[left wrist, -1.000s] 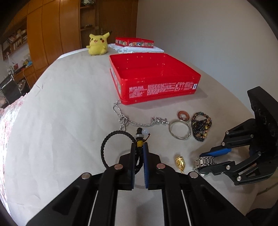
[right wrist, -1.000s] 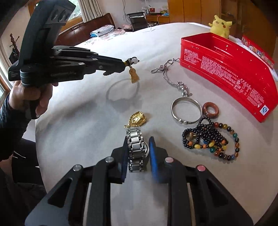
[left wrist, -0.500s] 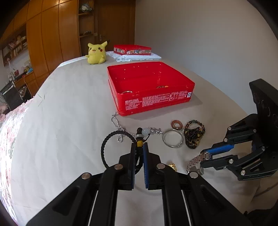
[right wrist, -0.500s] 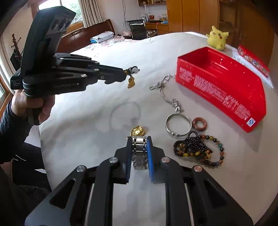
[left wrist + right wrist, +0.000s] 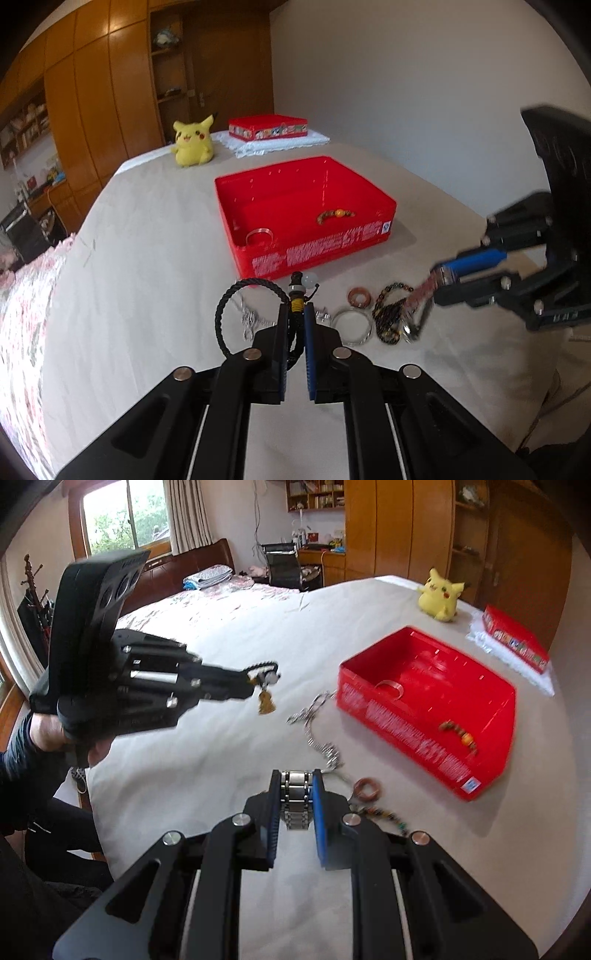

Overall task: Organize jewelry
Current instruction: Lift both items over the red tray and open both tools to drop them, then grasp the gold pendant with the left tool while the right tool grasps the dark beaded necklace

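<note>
Clearly both my jaws pinch: left gripper [image 5: 296, 314] the black braided cord bracelet [image 5: 236, 314], right gripper [image 5: 295, 786] the steel link watchband [image 5: 294, 797], lifted to drop into the open red tin box [image 5: 369, 236] at twelve o'clock.

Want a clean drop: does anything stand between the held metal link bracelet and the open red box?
Nothing visible does. The metal link bracelet hangs above the silver chain; the red box is open-topped.
</note>
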Available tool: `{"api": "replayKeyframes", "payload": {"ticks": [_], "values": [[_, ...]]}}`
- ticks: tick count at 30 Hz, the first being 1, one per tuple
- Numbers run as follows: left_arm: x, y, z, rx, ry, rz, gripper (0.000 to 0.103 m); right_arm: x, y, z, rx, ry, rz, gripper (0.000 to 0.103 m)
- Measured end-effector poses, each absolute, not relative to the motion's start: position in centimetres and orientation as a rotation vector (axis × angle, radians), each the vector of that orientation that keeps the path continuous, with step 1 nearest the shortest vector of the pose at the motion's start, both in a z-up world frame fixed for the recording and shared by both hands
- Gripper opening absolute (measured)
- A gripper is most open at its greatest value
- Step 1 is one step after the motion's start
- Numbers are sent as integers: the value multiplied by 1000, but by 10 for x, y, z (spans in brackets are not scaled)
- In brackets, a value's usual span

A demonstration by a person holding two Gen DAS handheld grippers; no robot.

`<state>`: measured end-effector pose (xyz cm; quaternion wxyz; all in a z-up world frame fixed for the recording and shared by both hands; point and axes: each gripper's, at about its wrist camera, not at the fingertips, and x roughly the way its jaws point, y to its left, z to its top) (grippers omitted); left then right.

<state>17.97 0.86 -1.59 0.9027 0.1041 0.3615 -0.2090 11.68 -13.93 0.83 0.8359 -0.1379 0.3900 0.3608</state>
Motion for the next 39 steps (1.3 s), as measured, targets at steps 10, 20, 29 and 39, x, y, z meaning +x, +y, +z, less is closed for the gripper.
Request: {"api": "replayKeyframes", "payload": {"ticks": [10,20,29,39], "values": [[230,-21,18,247,715,-473,7,187,-160,58,-221,801,711,14],[323,-50,12,247,777,-474,7,290,-180,26,-173,852,568,14],[406,-55,-65,190,931,-437,7,376,-201,-60,-128,997,438,14],[423,-55,-96,197,979,-417,23,389,-211,-86,-119,1036,406,35]]}}
